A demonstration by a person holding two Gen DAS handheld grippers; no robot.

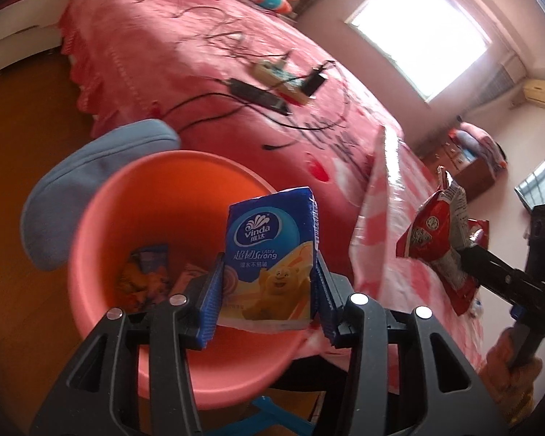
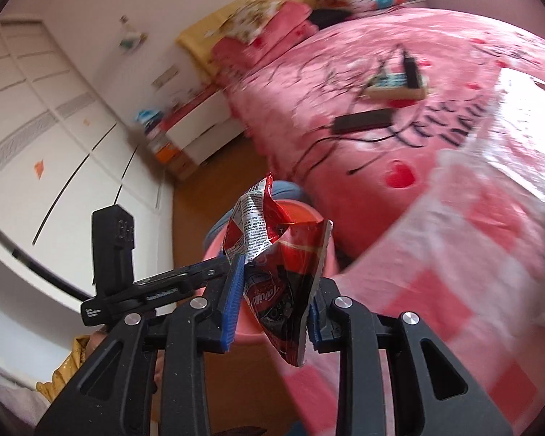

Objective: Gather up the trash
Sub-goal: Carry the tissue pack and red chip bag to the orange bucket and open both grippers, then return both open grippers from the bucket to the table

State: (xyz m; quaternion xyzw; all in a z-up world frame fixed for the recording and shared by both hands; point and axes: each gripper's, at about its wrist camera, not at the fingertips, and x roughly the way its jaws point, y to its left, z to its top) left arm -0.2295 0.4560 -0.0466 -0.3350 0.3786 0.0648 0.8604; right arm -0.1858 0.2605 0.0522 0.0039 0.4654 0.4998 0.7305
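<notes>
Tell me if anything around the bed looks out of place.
A power strip with plugged-in chargers, a black adapter brick and loose cables lie sprawled across the pink bedspread. That is odd on a bed. Nothing looks spilled or broken.

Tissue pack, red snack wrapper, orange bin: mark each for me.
tissue pack (image 1: 270, 250): left wrist view, middle of its blue front.
red snack wrapper (image 2: 283, 276): right wrist view, its crumpled red middle.
orange bin (image 1: 101, 225): left wrist view, left inner wall.

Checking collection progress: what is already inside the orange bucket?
In the orange bucket, a crumpled colourful wrapper and a pale pink scrap lie at the bottom. The tissue pack and left gripper hide the rest.
</notes>
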